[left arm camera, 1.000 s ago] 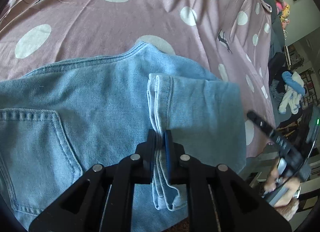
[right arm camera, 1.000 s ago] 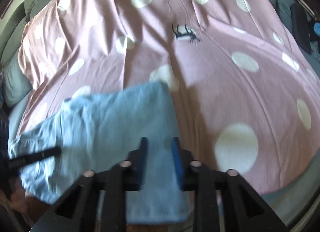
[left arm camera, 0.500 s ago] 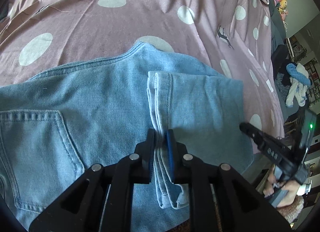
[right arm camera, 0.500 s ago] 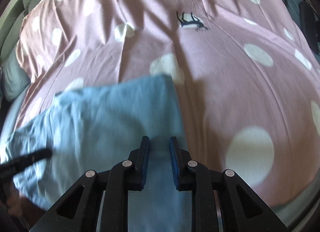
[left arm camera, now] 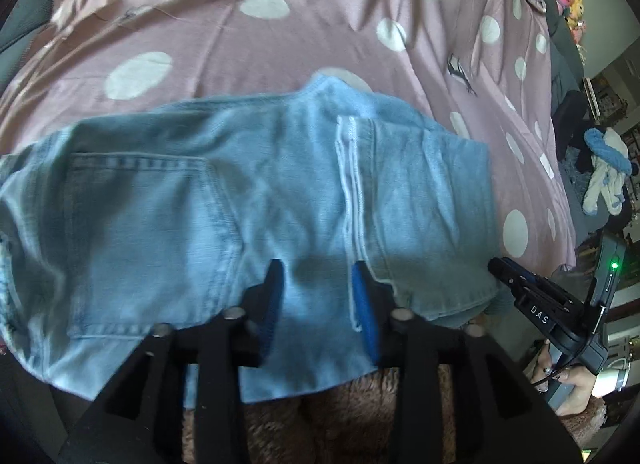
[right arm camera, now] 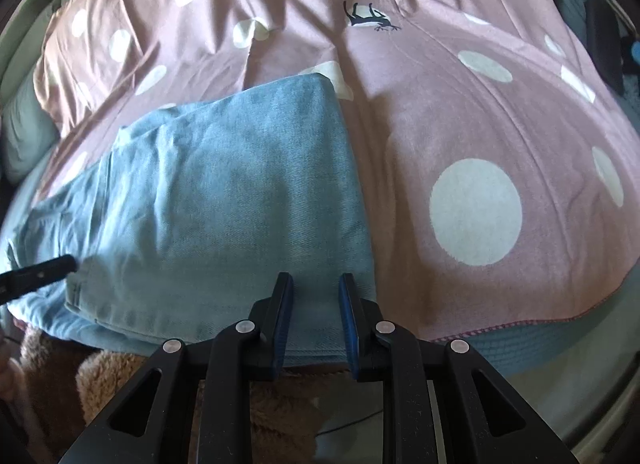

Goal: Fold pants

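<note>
My left hand-held gripper (left arm camera: 318, 296) is opening right now, jaws spreading above the denim, nothing pinched between the pads. The jeans (left arm camera: 240, 200) lie folded on the polka-dot bedspread (left arm camera: 280, 44), close to the bed's near edge, back pocket (left arm camera: 140, 224) facing up on the left and the leg hems (left arm camera: 352, 204) laid across the seat as a pale stitched ridge. The hem ridge runs right past my right pad, so that's the first worry: if I pull back carelessly, the pad could snag the hem and drag the top layer out of line.

Over on the other side, my right hand-held gripper (right arm camera: 316, 304) hovers just over the folded edge of the jeans, jaws a narrow gap apart, cloth under them but I judge not clamped. From the left view it shows low at the right, by the bundle's corner.

Second worry: the near edge of the bundle overhangs the bed edge slightly, above something brown and fuzzy (right arm camera: 120, 376) below. A nudge toward me could slide the fold off.

No containers anywhere in view; only soft toys and a heap of clothes far off to the right.
</note>
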Demonstrator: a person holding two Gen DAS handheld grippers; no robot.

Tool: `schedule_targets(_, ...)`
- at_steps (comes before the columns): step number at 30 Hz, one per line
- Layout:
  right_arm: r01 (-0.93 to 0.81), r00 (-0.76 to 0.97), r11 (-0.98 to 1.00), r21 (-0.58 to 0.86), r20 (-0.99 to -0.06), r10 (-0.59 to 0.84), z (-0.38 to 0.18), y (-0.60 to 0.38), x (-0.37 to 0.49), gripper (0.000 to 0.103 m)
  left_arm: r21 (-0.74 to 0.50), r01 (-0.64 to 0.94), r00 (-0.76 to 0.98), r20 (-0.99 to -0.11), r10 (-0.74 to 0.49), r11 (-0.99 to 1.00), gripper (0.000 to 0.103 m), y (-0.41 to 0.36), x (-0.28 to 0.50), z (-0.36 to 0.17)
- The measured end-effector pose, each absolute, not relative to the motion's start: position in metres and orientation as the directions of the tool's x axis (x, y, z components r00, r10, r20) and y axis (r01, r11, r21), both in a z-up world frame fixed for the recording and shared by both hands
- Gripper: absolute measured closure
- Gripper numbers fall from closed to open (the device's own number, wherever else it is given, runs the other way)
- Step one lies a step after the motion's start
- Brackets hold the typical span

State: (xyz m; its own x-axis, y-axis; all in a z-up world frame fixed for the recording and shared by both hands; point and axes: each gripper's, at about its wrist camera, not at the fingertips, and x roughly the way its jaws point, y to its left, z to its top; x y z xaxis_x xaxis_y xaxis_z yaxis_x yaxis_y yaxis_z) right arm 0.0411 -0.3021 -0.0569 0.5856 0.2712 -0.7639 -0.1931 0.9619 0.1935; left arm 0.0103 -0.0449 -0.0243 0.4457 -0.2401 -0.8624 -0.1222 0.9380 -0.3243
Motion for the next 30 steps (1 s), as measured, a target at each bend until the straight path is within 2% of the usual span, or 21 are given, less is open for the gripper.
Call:
schedule_targets(1,-0.194,0.59,0.965,0.179,-0.764,0.26,-0.055,-0.301,0.04,0.081,-0.323,-0.132,0.463,-0.856,-0.23,0.937,0.043,-0.04,0.006,-0.02)
schedule_targets(3,-0.197,0.602,0.968,0.156,-0.76,0.245,-0.047,-0.299,0.038,0.08,-0.318,-0.154,0.51,-0.836,-0.2,0.935,0.037,-0.027,-0.005,-0.008)
schedule_targets(5,-0.214,0.615,0.964,0.157,-0.745,0.258,-0.036,-0.296,0.034,0.074,-0.311,-0.178,0.549,-0.819,-0.169,0.934,0.031,-0.014,-0.014,0.005)
schedule_targets(7,-0.234,0.637,0.96,0.154,-0.722,0.271,-0.023,-0.292,0.029,0.06,-0.307,-0.198,0.581,-0.802,-0.14,0.931,0.021,-0.003,-0.023,0.015)
schedule_targets(10,-0.259,0.67,0.956,0.136,-0.688,0.279,-0.004,-0.284,0.025,0.049,-0.276,-0.24,0.624,-0.779,-0.07,0.931,0.013,0.012,-0.038,0.027)
schedule_targets(12,-0.276,0.684,0.952,0.131,-0.669,0.29,0.005,-0.277,0.022,0.046,-0.253,-0.273,0.637,-0.77,-0.022,0.928,0.011,0.024,-0.045,0.032)
schedule_targets(15,-0.313,0.7,0.941,0.129,-0.638,0.32,0.021,-0.265,0.018,0.034,-0.258,-0.328,0.638,-0.77,0.012,0.909,0.011,0.045,-0.054,0.032)
schedule_targets(23,-0.372,0.695,0.922,0.105,-0.627,0.351,0.03,-0.233,0.016,0.033,-0.283,-0.472,0.599,-0.797,0.069,0.835,0.01,0.096,-0.078,0.016)
schedule_targets(25,-0.372,0.69,0.923,0.099,-0.635,0.346,0.029,-0.229,0.017,0.026,-0.278,-0.498,0.579,-0.812,0.076,0.821,0.01,0.104,-0.082,0.009)
schedule_targets(30,-0.367,0.682,0.924,0.106,-0.645,0.345,0.027,-0.225,0.016,0.025,-0.312,-0.519,0.538,-0.843,0.02,0.796,0.01,0.113,-0.082,-0.017)
